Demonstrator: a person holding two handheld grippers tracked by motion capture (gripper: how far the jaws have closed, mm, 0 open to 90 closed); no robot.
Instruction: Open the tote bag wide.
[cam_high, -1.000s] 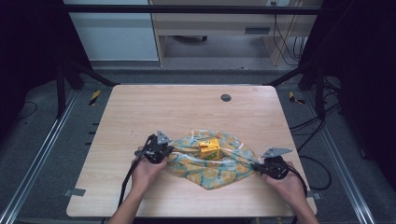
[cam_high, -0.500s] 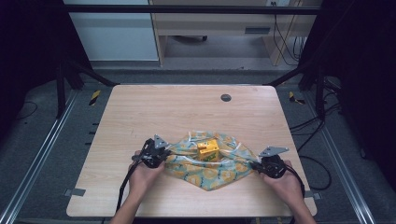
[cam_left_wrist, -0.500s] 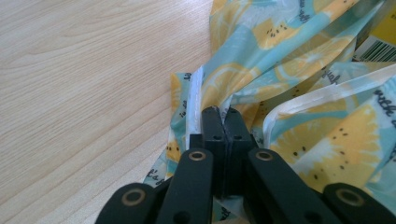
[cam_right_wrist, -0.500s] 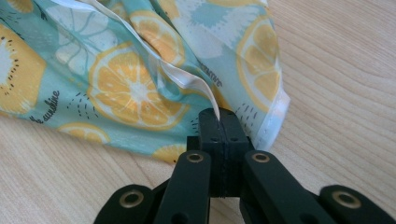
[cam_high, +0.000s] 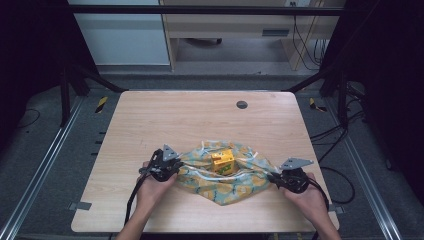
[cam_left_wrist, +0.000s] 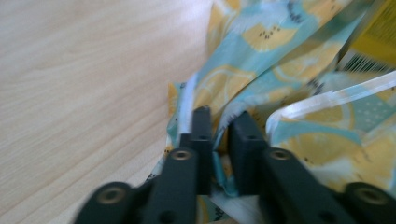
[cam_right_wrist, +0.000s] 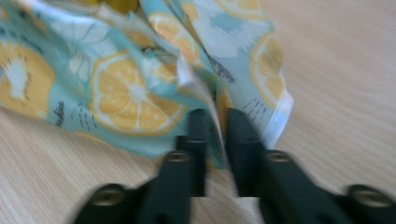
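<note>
Seen from the high view, the left gripper (cam_high: 175, 166) and the right gripper (cam_high: 274, 178) sit at opposite ends of a lemon-print cloth (cam_high: 235, 184) spread on the wooden table (cam_high: 165, 120), with a small yellow carton (cam_high: 222, 162) resting on the cloth about midway between them. Compared with a second ago the hands have barely shifted, yet the cloth lies lower and slacker between the two tools, and both pairs of jaws have just been opening. Moving to the left gripper view, the left gripper (cam_left_wrist: 220, 126) shows a narrow gap between its black jaws; a fold of the lemon-print cloth (cam_left_wrist: 261, 60) runs into that gap, though the pads no longer look pressed on it, so it reads as parted slightly around the fabric. Beyond and to the right of the jaws a corner of the yellow carton (cam_left_wrist: 376, 35) shows. Turning to the right gripper view, the right gripper (cam_right_wrist: 217, 123) is likewise a little spread, a cloth (cam_right_wrist: 140, 93) edge standing in the slot between the jaws without visible squeeze. My judgement: the stretched corners are being let go, so the next step is probably a fresh grasp elsewhere for folding over the carton.
</note>
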